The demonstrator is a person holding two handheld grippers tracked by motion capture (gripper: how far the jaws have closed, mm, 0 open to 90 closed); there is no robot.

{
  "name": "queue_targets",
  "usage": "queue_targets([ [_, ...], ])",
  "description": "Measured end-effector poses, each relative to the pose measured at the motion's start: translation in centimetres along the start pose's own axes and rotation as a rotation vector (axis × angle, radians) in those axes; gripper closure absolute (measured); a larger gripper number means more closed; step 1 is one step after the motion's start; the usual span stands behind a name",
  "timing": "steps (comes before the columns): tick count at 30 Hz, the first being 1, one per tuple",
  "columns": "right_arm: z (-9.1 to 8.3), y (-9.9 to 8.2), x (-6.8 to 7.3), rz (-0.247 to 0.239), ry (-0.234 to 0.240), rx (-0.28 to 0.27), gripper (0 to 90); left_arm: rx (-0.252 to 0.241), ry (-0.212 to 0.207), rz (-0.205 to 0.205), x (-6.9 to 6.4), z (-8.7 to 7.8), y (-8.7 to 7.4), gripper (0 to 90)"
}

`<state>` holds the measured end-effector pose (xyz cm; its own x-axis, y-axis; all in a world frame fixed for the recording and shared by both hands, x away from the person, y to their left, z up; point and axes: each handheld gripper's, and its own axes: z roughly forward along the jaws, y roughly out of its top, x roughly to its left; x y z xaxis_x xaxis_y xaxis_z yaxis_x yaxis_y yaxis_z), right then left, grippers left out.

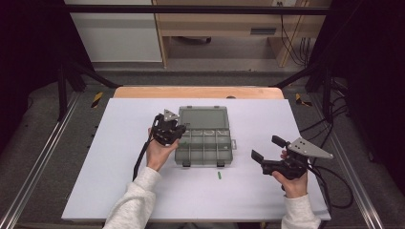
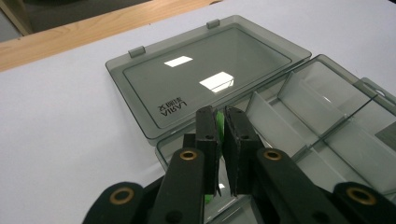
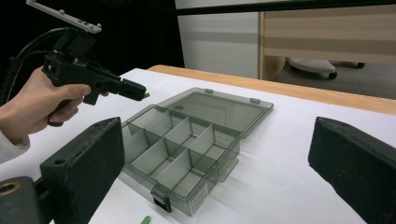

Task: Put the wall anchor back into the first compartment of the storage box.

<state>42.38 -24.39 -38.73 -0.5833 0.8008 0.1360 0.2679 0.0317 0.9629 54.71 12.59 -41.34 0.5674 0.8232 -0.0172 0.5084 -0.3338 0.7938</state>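
Observation:
A smoky clear compartment box (image 1: pixel 204 151) lies open mid-table, its lid (image 1: pixel 204 118) flat behind it. My left gripper (image 1: pixel 177 133) hovers over the box's left end. In the left gripper view its jaws (image 2: pixel 222 116) are shut on a small green piece (image 2: pixel 218 122) above the near-left compartments (image 2: pixel 299 93). The right gripper view shows that green tip (image 3: pixel 146 95) held clear above the box (image 3: pixel 187 196). My right gripper (image 1: pixel 266 148) rests right of the box, open, nothing between its pads (image 3: pixel 93 158). A second green piece (image 1: pixel 219 175) lies on the table in front of the box.
The white table board (image 1: pixel 119 181) has free room left, right and front of the box. A wooden strip (image 1: pixel 198 91) runs along the far edge. Black cables (image 1: pixel 329 191) trail off the right side. Shelving stands beyond the table.

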Motion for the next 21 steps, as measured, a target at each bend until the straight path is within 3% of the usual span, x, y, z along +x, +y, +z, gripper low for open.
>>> queue_targets([
  [19,0.0,0.0,0.0,0.000,0.000,-0.001,4.0,0.098,0.014,0.001,-0.1,2.8,-1.9,84.3],
  [21,0.0,0.0,0.0,0.000,0.000,-0.002,4.0,0.120,0.013,0.019,-0.2,3.0,-1.9,84.2],
])
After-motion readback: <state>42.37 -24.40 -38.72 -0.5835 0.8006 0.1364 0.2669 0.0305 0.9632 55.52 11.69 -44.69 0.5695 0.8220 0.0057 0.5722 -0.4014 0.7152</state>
